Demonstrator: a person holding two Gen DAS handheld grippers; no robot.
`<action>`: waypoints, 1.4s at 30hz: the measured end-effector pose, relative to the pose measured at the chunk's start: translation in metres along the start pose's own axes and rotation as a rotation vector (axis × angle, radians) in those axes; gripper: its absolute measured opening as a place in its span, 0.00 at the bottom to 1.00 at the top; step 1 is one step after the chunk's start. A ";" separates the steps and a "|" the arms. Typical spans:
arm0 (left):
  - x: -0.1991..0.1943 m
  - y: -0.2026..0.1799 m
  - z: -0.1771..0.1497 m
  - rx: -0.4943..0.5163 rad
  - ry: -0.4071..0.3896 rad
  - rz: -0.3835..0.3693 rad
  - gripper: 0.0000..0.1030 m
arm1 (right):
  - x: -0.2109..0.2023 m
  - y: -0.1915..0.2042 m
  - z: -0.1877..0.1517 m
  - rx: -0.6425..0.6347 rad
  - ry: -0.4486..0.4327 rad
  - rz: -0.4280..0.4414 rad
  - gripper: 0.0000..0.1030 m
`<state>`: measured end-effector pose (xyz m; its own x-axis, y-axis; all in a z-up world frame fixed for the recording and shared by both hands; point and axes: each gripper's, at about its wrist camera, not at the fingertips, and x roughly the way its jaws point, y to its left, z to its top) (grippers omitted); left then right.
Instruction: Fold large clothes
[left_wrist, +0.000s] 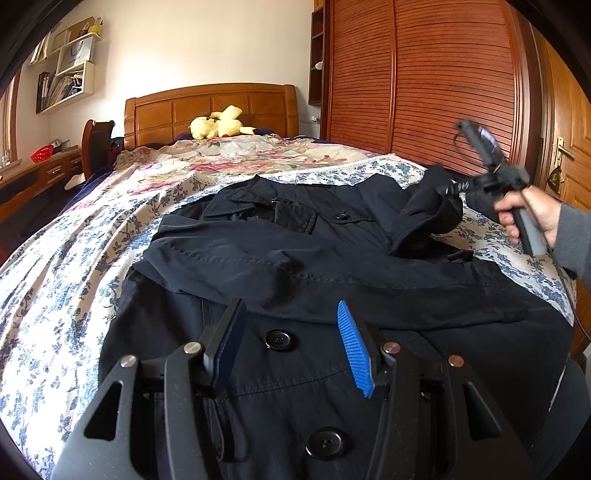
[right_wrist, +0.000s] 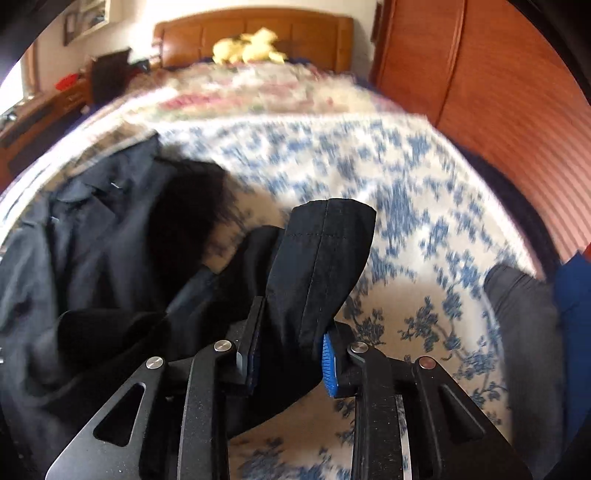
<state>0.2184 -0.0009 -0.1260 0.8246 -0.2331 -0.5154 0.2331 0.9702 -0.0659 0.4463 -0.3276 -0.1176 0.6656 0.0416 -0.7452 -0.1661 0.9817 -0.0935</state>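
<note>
A large dark navy coat lies spread on the bed, one sleeve folded across its chest. My left gripper is open and empty just above the coat's front, near a black button. My right gripper is shut on the cuff of the other sleeve and holds it lifted above the bedspread. In the left wrist view the right gripper shows at the right, with the sleeve raised off the bed. The coat lies to its left.
The bed has a blue floral bedspread and a wooden headboard with a yellow plush toy by it. A wooden wardrobe stands along the right side. A desk and chair stand at the left.
</note>
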 end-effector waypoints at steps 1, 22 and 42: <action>-0.002 0.000 0.000 0.002 0.000 0.002 0.49 | -0.016 0.006 0.003 -0.011 -0.032 0.011 0.24; -0.088 0.029 0.005 -0.037 -0.080 0.076 0.49 | -0.182 0.160 -0.015 -0.231 -0.272 0.320 0.24; -0.125 0.033 0.010 -0.045 -0.105 0.112 0.49 | -0.191 0.200 -0.069 -0.237 -0.203 0.430 0.27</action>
<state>0.1281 0.0599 -0.0550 0.8944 -0.1262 -0.4292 0.1151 0.9920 -0.0519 0.2352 -0.1519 -0.0396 0.6247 0.4892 -0.6086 -0.5993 0.8000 0.0280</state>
